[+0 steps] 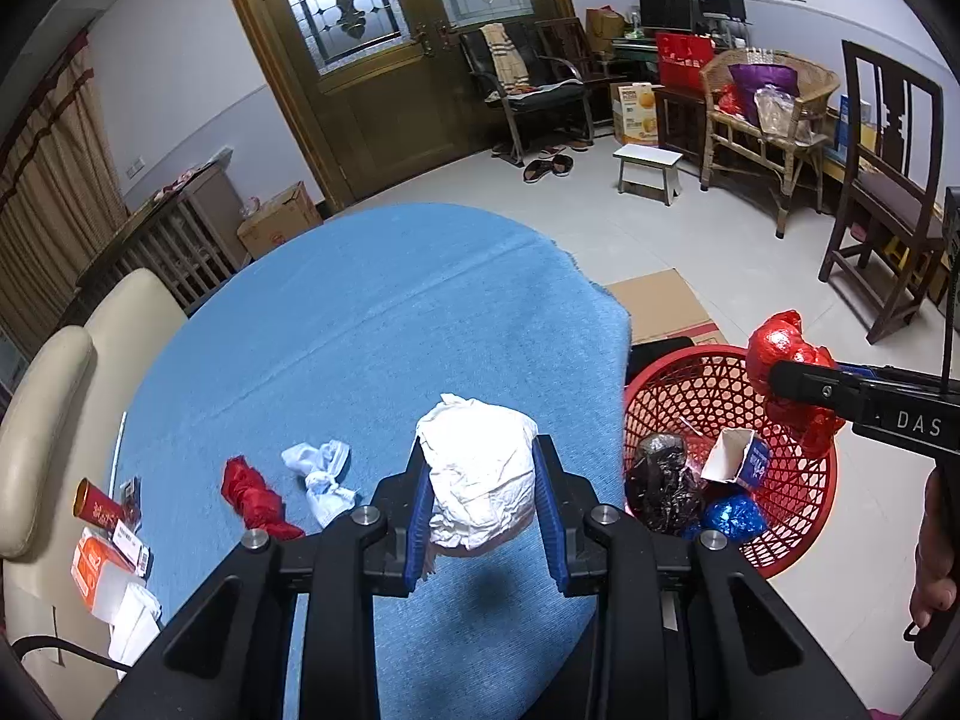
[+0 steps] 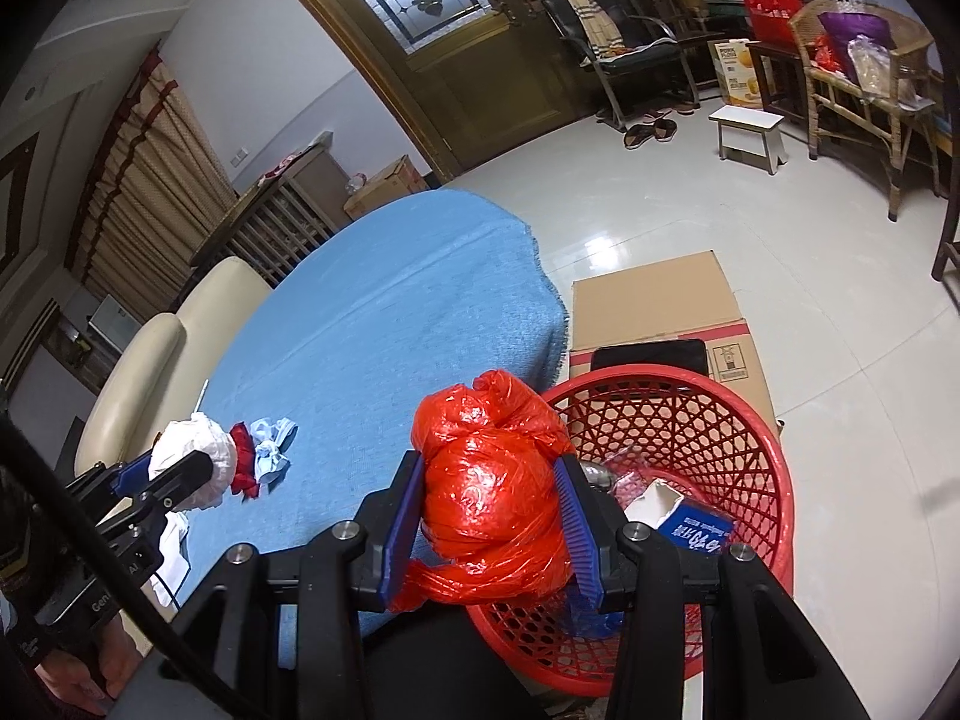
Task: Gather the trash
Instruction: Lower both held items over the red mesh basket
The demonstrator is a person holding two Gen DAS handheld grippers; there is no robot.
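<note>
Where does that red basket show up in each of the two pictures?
Left wrist view: the red basket is at the lower right, beside the blue tablecloth, under the red bag.
Right wrist view: the basket is at the lower right, partly behind the red bag.
Shared landmark: the blue and white carton inside the basket.

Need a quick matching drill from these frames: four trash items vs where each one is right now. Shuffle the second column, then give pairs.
Items
1. white paper wad
2. red plastic bag bundle
3. small carton
4. knotted white rag

Places
A. lying on the blue tablecloth
B. clamped in the left gripper
C. inside the red basket
D. clamped in the right gripper

Pairs: 1-B, 2-D, 3-C, 4-A
</note>
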